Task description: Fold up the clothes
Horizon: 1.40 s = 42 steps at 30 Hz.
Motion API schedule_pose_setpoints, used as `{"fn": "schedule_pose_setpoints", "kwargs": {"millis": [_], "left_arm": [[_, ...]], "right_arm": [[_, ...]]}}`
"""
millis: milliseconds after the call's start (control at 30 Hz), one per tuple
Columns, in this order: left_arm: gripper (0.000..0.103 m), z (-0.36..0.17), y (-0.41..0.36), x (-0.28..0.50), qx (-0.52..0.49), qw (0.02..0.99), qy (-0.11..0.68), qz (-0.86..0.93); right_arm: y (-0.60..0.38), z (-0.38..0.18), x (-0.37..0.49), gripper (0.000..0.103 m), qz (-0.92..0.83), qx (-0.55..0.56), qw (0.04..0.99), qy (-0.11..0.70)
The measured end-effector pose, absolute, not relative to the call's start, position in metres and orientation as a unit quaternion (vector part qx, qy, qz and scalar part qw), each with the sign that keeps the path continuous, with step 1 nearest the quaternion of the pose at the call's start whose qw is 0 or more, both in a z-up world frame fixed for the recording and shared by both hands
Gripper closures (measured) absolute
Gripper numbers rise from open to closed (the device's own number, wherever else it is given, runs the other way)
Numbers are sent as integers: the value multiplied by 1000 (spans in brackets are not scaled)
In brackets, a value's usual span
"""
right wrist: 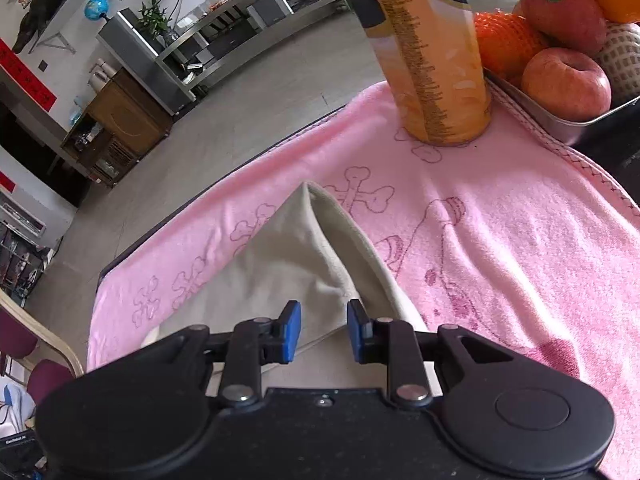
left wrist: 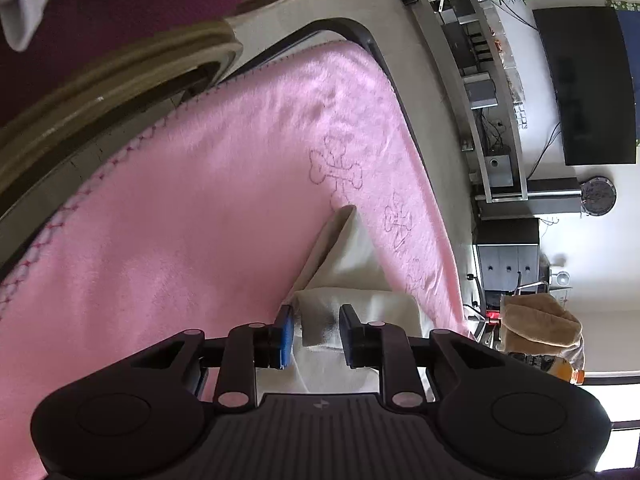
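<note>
L wrist view, L to R: maroon chair (left wrist: 120,12) w/ tan wood frame at top left, then pink towel (left wrist: 180,220) spread over a dark-edged table (left wrist: 362,36), pink stitching along its edge, bone outlines drawn on it. Cream cloth (left wrist: 352,308) lies on the towel near centre, a narrow point of it running up-left and a thicker folded bit sitting between the blue pads. Left gripper (left wrist: 316,332) jaws stand a little apart w/ that fold in the gap; left pad at the cloth edge, right pad looks just clear, so can't tell if it's really pinched. Far right: shelving, dark TV (left wrist: 588,84), a brown bag.

R wrist view, L to R: wood cabinet (right wrist: 124,120) and grey floor at left, pink towel across the middle, cream cloth folded into a peak pointing away. Right gripper (right wrist: 324,328) hovers over the cloth's near edge, jaws narrowly parted, nothing clamped. Upper right: orange juice bottle (right wrist: 432,52) upright on the towel, beside it a metal tray (right wrist: 560,124) w/ apples (right wrist: 566,84).
</note>
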<state>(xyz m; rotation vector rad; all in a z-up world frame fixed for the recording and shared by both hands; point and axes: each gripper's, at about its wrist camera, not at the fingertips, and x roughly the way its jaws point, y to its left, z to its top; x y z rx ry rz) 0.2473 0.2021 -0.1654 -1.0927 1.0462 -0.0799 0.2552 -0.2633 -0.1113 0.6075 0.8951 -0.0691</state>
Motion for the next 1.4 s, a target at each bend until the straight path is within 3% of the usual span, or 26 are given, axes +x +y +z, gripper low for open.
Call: {"fn": "schedule_pose_setpoints", "kwargs": {"millis": [67,467,533,567,600,733,933,1033,1100,1233,1400], "left_arm": [[99,-161,198,248,-477,740,472,-39],[100,-162,185,252,-424,769,476,-33],[100,-162,185,252,-421,771,477,-32],[100,-161,184,252,-419,772,477,-32],[100,-159,183,252,-416,774,476,-34],[100,-129,175,246,-386,800,455,-54],[100,-39,167,222,-359,844,375,-137],[100,-29,158,201,-308,854,397,-138],[100,-51,151,185,-267,847,442,-124],[100,-121,149,161,-250,806,529,-83],[100,-136,166,142,-310,805,501,-69]], "right_arm": [[-267,-111,256,78,-33,290,857,424],[-284,-143,279,78,-42,331,830,446],[-280,-145,279,84,-42,322,835,443],[-276,-144,279,94,-39,311,839,444],[-273,-141,278,94,-37,304,843,443],[-277,-103,266,94,-26,345,836,426],[-309,-6,221,94,-8,391,839,378],[-333,12,175,94,-11,401,843,359],[-344,-4,145,94,-20,397,836,379],[-346,-95,108,94,-56,390,787,474],[-356,-153,90,94,-74,440,764,467]]}}
